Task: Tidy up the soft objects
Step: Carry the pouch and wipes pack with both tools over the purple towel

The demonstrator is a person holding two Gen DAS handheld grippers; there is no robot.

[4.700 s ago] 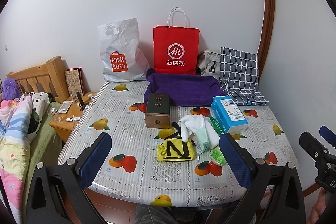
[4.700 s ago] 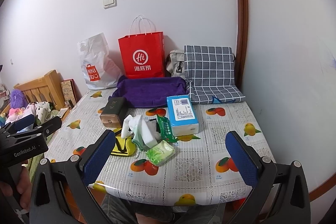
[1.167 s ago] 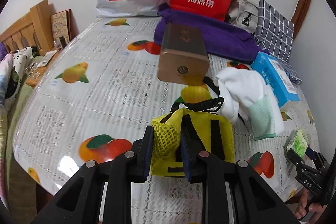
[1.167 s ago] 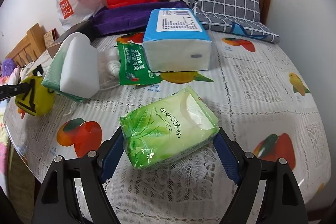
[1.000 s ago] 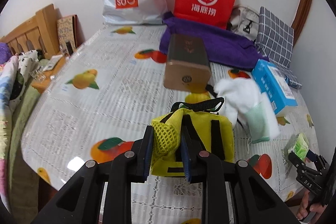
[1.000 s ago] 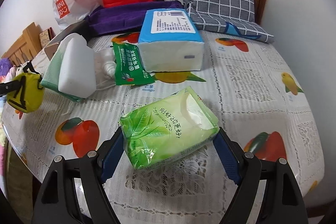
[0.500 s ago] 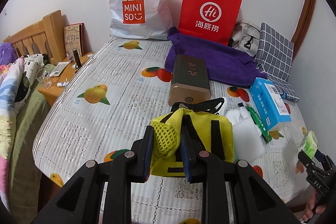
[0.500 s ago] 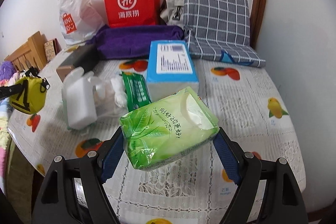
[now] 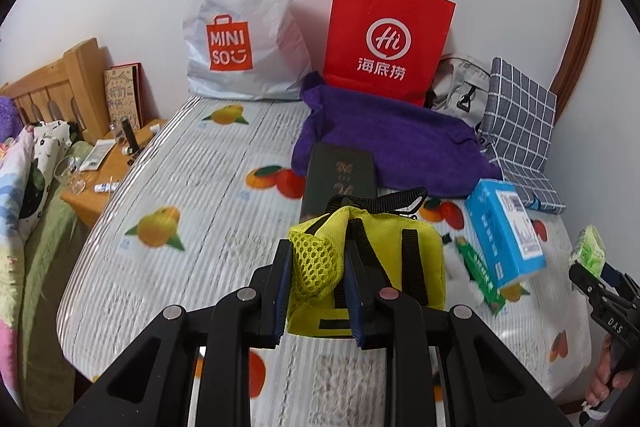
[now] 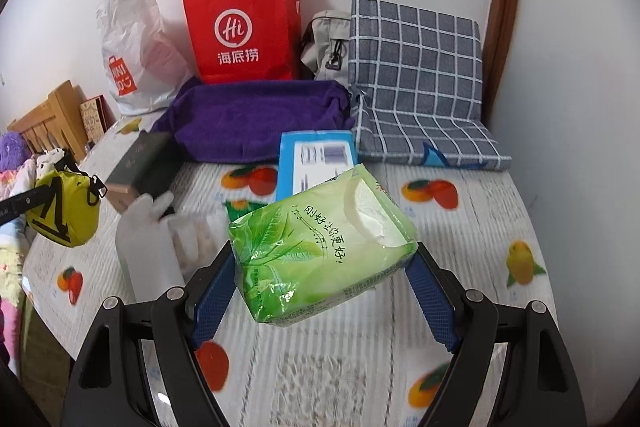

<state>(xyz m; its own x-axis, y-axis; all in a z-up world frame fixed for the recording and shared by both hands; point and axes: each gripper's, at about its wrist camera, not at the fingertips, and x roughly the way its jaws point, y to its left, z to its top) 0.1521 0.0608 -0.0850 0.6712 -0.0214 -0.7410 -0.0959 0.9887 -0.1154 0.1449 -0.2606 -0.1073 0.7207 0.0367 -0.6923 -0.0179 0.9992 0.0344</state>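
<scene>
My left gripper (image 9: 316, 279) is shut on the mesh corner of a yellow pouch (image 9: 384, 259) with black straps, held up above the table. The pouch (image 10: 64, 211) also shows at the left edge of the right wrist view. My right gripper (image 10: 320, 283) is shut on a green tissue pack (image 10: 320, 247), its blue pads pressing both ends, lifted clear of the fruit-print tablecloth (image 10: 460, 235). That pack (image 9: 590, 251) appears at the right edge of the left wrist view. On the table lie a white cloth bundle (image 10: 152, 247), a blue tissue pack (image 9: 504, 231) and a small green packet (image 9: 478, 267).
At the back stand a white plastic bag (image 9: 240, 27), a red paper bag (image 9: 388, 39), a purple towel (image 9: 392, 147), a grey bag (image 10: 326, 43) and a checked cushion (image 10: 416, 83). A dark box (image 9: 340, 179) lies mid-table. A wooden nightstand (image 9: 104, 171) and bed are left.
Both grippers have risen and drawn back from the table, carrying the yellow pouch and the green tissue pack. The table items look smaller and lower in both views.
</scene>
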